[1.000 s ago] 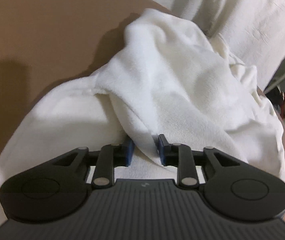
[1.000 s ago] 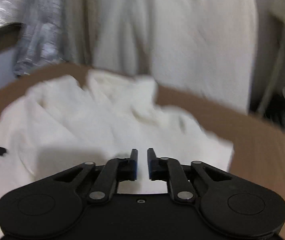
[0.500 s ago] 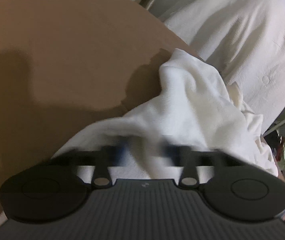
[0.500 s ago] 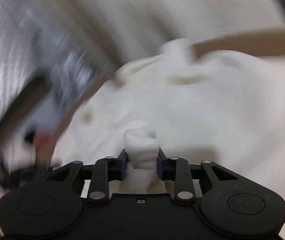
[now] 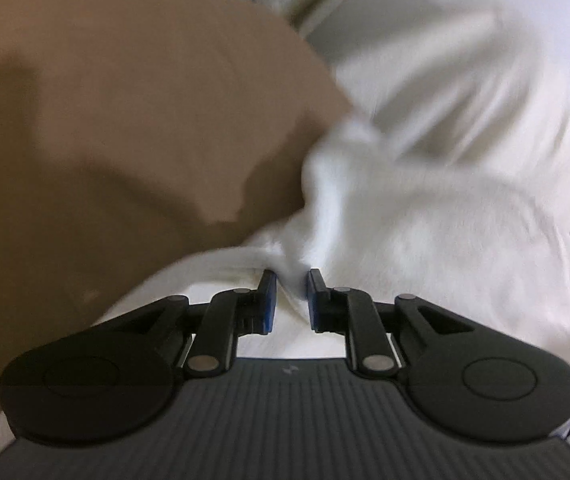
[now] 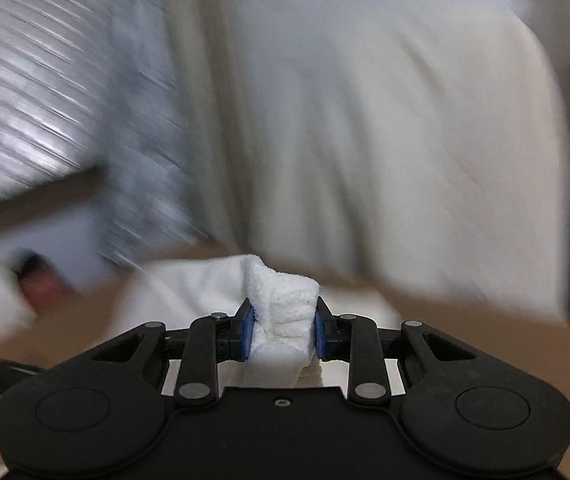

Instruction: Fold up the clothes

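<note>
A white fleecy garment (image 5: 425,232) lies bunched on the brown table (image 5: 125,120), seen blurred in the left wrist view. My left gripper (image 5: 291,300) is shut on a fold of it that runs between the blue pads. In the right wrist view my right gripper (image 6: 283,328) is shut on a thick bunched wad of the same white garment (image 6: 283,304), held above the brown table (image 6: 485,336). The rest of the cloth trails down and left behind the fingers.
A pale cream draped sheet (image 6: 365,120) hangs behind the table and also shows in the left wrist view (image 5: 465,60). Silvery crinkled material (image 6: 25,100) is at the back left. A blurred red object (image 6: 41,284) is at the left edge.
The right gripper closed on a wad of the garment and lifted it. The left gripper kept its fold and pulled the cloth back, so more bare table shows. Both views are blurred by motion.
</note>
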The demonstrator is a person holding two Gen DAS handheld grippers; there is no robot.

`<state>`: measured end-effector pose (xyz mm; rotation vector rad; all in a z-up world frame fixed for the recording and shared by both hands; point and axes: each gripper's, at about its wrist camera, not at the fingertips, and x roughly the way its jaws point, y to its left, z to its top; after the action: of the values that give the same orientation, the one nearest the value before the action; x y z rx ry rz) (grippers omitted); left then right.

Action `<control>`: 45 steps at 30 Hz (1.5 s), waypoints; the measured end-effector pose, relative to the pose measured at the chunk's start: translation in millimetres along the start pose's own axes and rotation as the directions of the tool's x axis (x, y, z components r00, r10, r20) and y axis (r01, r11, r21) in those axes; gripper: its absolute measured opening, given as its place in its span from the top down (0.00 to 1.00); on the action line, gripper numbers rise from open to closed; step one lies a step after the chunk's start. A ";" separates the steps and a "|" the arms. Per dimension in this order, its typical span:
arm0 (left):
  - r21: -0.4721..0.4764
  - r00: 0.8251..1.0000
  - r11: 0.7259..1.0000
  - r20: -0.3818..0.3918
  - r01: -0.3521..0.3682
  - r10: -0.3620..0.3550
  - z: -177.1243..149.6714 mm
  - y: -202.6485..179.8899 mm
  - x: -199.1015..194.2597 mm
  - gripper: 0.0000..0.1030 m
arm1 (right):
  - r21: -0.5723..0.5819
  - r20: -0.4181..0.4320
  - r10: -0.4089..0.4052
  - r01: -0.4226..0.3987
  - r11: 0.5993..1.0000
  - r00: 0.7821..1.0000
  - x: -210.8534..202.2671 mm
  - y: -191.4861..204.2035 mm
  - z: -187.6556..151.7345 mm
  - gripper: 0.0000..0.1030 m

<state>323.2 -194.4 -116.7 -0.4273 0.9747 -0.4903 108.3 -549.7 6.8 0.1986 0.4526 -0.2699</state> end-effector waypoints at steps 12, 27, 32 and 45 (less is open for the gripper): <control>0.082 0.999 0.995 -0.013 -0.050 0.051 -1.5 -10.0 0.5 0.78 | 0.035 -0.227 -0.194 0.207 0.978 0.954 54.7 -40.9 -74.1 0.45; 0.299 0.918 0.888 -0.080 -0.350 0.389 -40.9 0.3 -85.8 0.39 | 0.004 -0.325 -0.221 0.235 0.972 0.920 -73.5 -47.9 -144.8 0.13; 0.268 0.883 0.873 -0.129 -0.407 0.451 -60.4 39.5 -114.7 0.34 | 0.241 -0.468 -0.093 0.228 0.943 0.879 -99.2 -65.6 -173.9 0.13; 0.206 0.877 0.884 -0.159 -0.420 0.453 -88.8 84.6 -149.1 0.00 | 0.494 -0.473 0.142 0.129 0.860 0.869 -171.6 -38.7 -242.8 0.06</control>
<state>193.7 -51.6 -106.7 0.0043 1.1795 -0.1989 -149.5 -489.8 -134.0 0.8125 0.8920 -0.3306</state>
